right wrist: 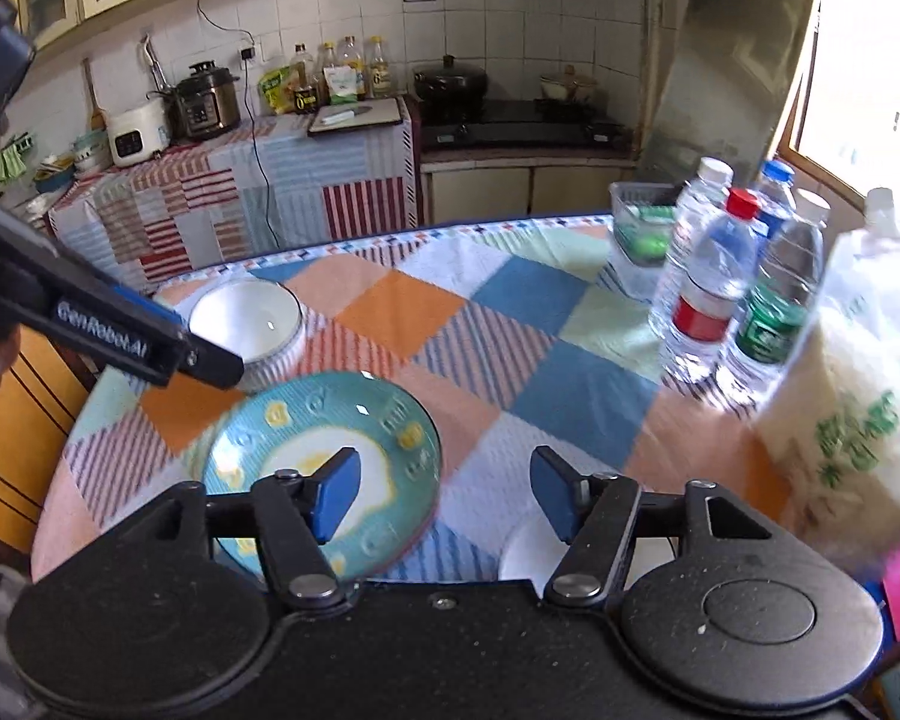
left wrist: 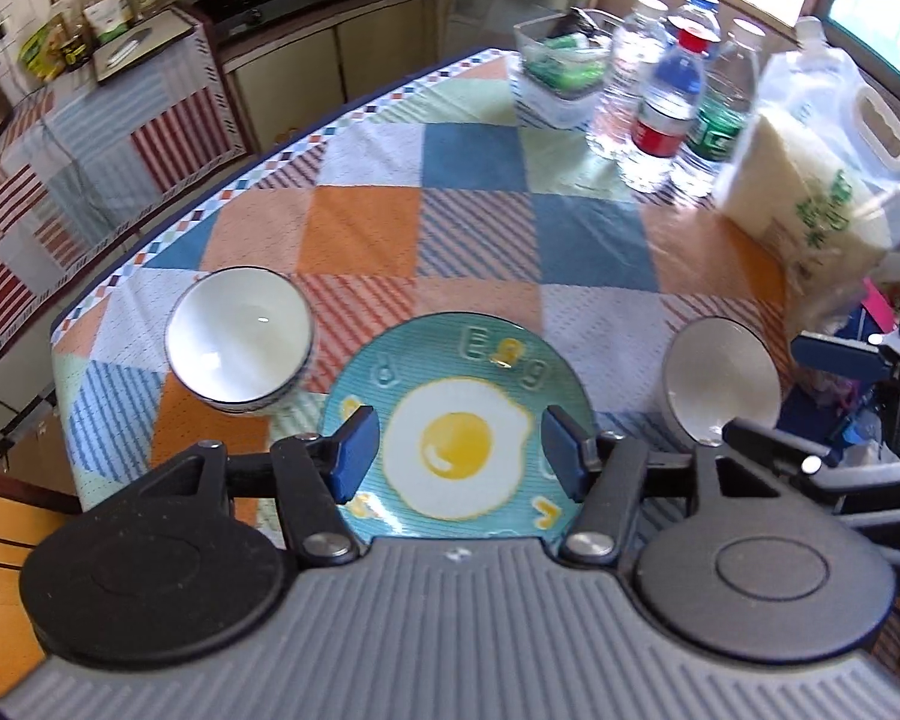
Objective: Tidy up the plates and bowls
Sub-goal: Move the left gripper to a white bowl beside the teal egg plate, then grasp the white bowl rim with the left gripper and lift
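A teal plate with a fried-egg picture [left wrist: 456, 426] lies on the patchwork tablecloth; it also shows in the right wrist view [right wrist: 324, 468]. A white bowl with a dark rim [left wrist: 240, 339] stands to its left, also in the right wrist view [right wrist: 249, 318]. A second white bowl [left wrist: 720, 378] stands to the plate's right; only its edge [right wrist: 525, 552] shows in the right wrist view. My left gripper [left wrist: 459, 450] is open above the plate, holding nothing. My right gripper [right wrist: 444, 495] is open and empty above the cloth between the plate and the second bowl.
Several water bottles [left wrist: 669, 102], a clear box with green items [left wrist: 561, 69] and a bag of rice [left wrist: 810, 174] stand at the table's far right. The table edge [left wrist: 150, 246] runs along the left. Kitchen counters [right wrist: 270, 180] lie beyond.
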A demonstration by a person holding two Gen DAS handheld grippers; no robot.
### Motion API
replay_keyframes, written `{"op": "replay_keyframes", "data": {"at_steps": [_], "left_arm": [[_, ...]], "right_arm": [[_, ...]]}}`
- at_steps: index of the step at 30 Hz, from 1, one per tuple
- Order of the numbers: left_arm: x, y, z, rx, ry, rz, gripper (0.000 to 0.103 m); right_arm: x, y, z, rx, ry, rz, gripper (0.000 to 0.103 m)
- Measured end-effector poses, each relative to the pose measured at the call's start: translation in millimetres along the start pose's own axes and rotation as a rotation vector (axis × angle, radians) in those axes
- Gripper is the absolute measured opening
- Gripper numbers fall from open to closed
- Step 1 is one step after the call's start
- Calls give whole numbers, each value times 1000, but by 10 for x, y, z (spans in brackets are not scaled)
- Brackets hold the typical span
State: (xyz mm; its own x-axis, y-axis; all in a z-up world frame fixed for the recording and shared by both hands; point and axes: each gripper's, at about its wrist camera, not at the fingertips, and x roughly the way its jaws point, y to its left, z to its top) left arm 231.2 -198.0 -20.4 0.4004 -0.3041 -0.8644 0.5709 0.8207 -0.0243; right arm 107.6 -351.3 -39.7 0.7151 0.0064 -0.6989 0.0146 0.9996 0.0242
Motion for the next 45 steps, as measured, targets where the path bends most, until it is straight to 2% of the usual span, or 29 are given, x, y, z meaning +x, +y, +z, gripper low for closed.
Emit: {"op": "replay_keyframes", "data": {"at_steps": [3, 4, 6, 14, 19, 24, 30, 35, 40, 43, 45], "left_arm": [[97, -194, -14, 19, 19, -27, 65], [146, -250, -14, 20, 31, -40, 65], [249, -348, -15, 6, 63, -52, 67], [660, -721, -11, 53, 128, -48, 70], [936, -839, 0, 44, 181, -73, 70], [1149, -950, 26, 51, 205, -86, 70], [1278, -1078, 85, 59, 201, -129, 70], [1380, -1198, 86, 86, 199, -121, 70], [1523, -1254, 68, 97, 187, -112, 63], [1601, -1275, 53, 93, 168, -115, 49], [1681, -1294, 29, 86, 169, -123, 37]], "right_arm": [[12, -141, -228, 19, 19, -11, 77], [45, -187, -295, 38, 26, -18, 83], [116, -262, -430, 75, 41, -44, 88], [392, -567, -782, 144, 101, -82, 90], [550, -658, -958, 129, 154, -113, 92], [707, -723, -1021, 134, 190, -103, 92], [855, -745, -1048, 140, 195, -93, 92], [982, -778, -1076, 162, 180, -76, 92], [1051, -743, -1085, 123, 157, -78, 94], [1089, -762, -1089, 130, 145, -69, 95], [1113, -770, -1088, 135, 141, -65, 96]]}}
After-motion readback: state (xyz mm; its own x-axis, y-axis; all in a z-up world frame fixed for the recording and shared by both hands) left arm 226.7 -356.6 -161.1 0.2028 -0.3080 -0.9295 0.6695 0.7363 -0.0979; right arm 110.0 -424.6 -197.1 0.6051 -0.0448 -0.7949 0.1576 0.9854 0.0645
